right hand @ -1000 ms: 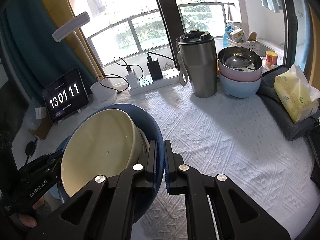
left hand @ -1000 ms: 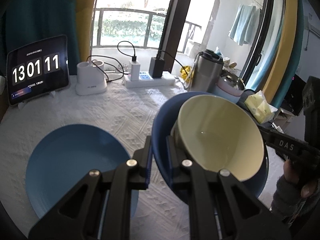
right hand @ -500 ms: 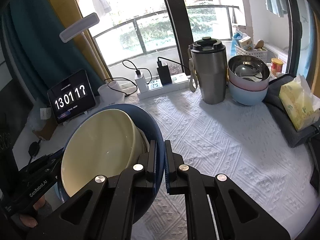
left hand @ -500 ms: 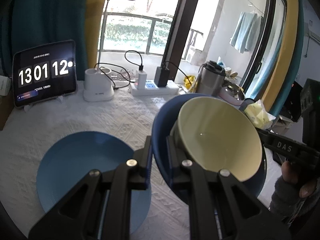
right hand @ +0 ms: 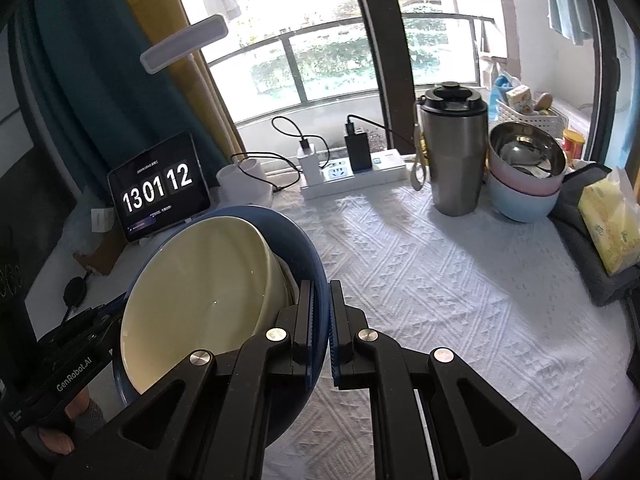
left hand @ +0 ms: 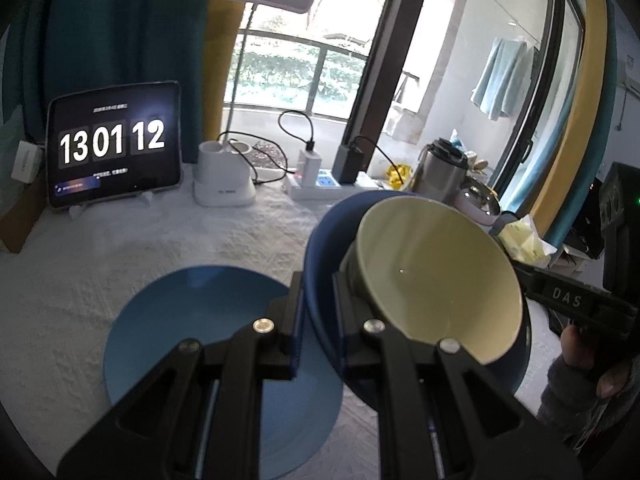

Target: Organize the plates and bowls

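Left gripper (left hand: 318,304): clamped on the near rim of the dark blue plate (left hand: 320,264), one finger on each face.
Right gripper (right hand: 320,320): clamped on the opposite rim of the same plate, seen edge-on between its fingers.
Load: a cream bowl (left hand: 436,276) sits in the dark blue plate, both held in the air above the white tablecloth (right hand: 440,280).
Other plate: a lighter blue plate (left hand: 192,320) lies flat on the cloth, below and to the left.
Risk, slide: the bowl rests loose and nothing grips it; a tilt could send it over the rim.
Risk, grip: two thin rim pinches carry the whole weight; uneven motion of the hands could twist the plate free.
Risk, set-down: a hard landing on the lighter plate could chip it.
Hidden: the plate's underside, the bowl's foot, and the gap to the cloth.
Hard to tell: how level the plate is, given fisheye distortion.
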Tool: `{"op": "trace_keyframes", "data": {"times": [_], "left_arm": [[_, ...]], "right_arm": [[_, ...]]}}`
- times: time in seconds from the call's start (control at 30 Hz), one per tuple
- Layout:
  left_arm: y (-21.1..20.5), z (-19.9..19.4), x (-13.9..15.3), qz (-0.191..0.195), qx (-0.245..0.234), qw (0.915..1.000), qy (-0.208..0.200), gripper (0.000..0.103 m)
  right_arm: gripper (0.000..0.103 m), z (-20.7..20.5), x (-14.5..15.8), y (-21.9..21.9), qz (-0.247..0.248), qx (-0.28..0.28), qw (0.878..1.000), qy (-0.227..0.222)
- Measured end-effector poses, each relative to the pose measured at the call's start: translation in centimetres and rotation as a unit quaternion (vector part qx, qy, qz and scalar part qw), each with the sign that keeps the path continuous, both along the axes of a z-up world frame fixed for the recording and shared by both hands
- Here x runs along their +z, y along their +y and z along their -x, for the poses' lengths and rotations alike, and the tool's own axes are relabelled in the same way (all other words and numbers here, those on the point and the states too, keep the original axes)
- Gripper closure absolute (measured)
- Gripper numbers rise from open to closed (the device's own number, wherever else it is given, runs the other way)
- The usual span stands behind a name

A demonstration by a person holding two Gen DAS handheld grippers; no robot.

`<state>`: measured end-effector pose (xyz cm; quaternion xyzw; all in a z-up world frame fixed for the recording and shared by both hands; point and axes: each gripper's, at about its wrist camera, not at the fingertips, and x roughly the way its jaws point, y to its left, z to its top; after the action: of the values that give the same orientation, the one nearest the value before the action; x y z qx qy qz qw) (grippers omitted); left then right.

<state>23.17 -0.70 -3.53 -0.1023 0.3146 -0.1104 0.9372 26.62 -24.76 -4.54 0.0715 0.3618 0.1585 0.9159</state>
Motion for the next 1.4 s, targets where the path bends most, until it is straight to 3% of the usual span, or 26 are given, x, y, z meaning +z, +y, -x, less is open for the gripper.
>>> {"op": "trace_keyframes", "data": {"times": [1.4], "left_arm": [[11.4,1.7,-2.5,0.032,0.081,0.9959,0.023,0.092]], "right_arm": [[0.094,-1.6,-1.5,12.2,0.031,0.071,0.997,0.029]]}}
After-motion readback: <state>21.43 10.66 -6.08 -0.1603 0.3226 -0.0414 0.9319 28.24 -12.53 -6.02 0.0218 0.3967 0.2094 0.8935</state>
